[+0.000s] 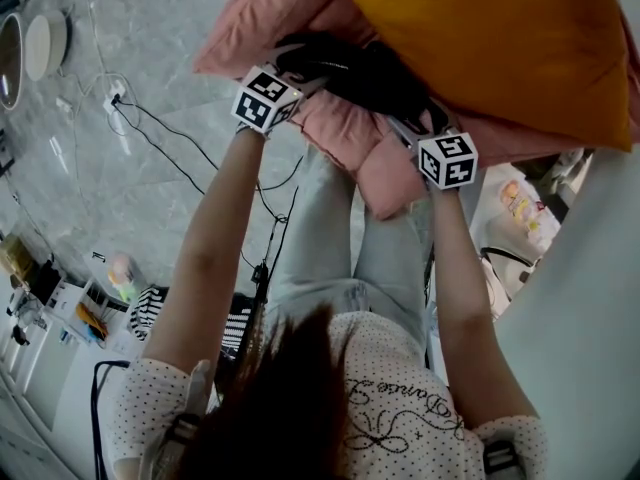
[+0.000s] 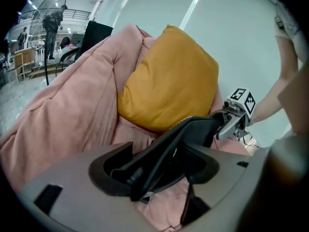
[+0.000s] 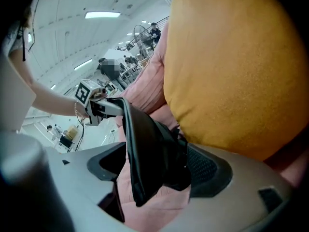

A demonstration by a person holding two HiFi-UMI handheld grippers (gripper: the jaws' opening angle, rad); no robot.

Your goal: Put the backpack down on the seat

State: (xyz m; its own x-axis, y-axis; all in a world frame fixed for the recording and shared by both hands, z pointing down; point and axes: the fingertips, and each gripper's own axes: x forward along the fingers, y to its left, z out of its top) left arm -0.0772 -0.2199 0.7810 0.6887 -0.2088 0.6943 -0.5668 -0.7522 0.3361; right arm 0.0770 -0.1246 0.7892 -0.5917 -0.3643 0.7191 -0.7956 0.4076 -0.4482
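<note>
A black backpack (image 1: 370, 73) lies on the pink padded seat (image 1: 340, 133), under an orange cushion (image 1: 500, 38). My left gripper (image 1: 290, 78) reaches into its left end and my right gripper (image 1: 410, 123) into its right end. In the left gripper view a black strap (image 2: 178, 139) runs slack between the wide jaws of the left gripper (image 2: 159, 170), pads apart from it, and leads to the right gripper (image 2: 234, 120). In the right gripper view a broad black strap (image 3: 145, 144) hangs through the open right gripper (image 3: 157, 170), against one side.
The person's legs in pale jeans (image 1: 340, 238) stand right at the seat's front edge. Cables (image 1: 150, 138) trail over the grey marble floor at the left. White shelves with small items (image 1: 60, 308) stand at the lower left, and a white surface (image 1: 580, 298) at the right.
</note>
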